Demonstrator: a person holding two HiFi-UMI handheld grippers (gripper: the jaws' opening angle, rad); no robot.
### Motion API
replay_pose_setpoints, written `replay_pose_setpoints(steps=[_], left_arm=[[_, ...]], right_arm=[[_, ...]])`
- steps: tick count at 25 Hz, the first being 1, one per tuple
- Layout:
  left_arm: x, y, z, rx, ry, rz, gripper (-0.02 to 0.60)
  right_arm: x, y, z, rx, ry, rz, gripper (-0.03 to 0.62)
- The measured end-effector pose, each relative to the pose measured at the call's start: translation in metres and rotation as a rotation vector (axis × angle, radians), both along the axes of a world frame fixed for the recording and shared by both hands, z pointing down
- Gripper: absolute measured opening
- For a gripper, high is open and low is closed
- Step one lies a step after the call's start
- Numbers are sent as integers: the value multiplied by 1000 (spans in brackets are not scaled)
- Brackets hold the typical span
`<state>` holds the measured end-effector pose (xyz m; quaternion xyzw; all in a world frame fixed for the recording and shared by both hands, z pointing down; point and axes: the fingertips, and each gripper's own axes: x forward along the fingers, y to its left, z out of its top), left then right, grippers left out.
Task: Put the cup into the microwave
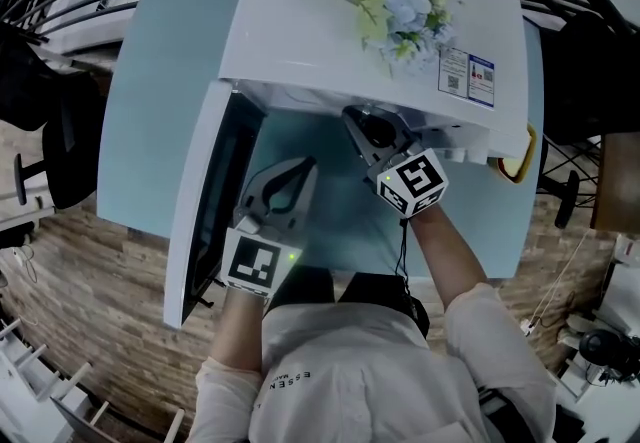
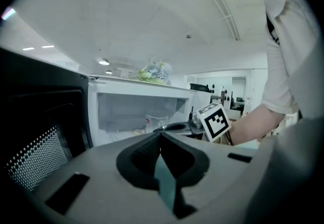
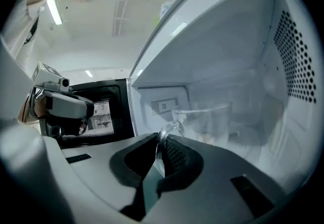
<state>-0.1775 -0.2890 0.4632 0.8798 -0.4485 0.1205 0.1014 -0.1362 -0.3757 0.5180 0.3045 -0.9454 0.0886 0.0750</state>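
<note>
A white microwave [image 1: 330, 21] stands on the table with its door [image 1: 205, 221] swung open to the left. My right gripper [image 3: 163, 142] is shut on the handle of a clear glass cup [image 3: 207, 119], which is inside the cavity near its floor. From the head view the right gripper [image 1: 357, 119] reaches under the microwave's top, and the cup is hidden there. The left gripper view shows the cup [image 2: 156, 121] within the cavity. My left gripper [image 1: 298, 167] is shut and empty, in front of the opening beside the door.
A bunch of artificial flowers [image 1: 405, 6] lies on top of the microwave. The pale blue table [image 1: 140, 111] ends at a brick-patterned floor. A yellow-rimmed object [image 1: 520, 156] sits at the microwave's right. Chairs and black frames surround the table.
</note>
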Motion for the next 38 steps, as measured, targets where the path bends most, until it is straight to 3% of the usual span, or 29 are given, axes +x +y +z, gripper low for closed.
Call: replay_pose_setpoints(steps=[8,11,13,22,29,33,38], left_arm=[[6,7,5,4,-11,45,2],[7,10,7,2,-11,54,2],[7,13,8,5,-16,64,2],[12,20,4,-23,14,54,2],[20,30,0,-1,4,86,2],[18,37,1,6,-1,91,2],[17,41,-7,1,21,73,2]], right_arm=[[7,2,0,-49,-26,1,26],[9,7,-1,-53,-32,-5,120],[14,7,-2,-44,-28,21,130],[41,10,-3,-23,5,173,132],[41,6,0,0,86,187,135],[55,5,0,-15,83,256,135],[59,17,-13,-4,81,271,135]])
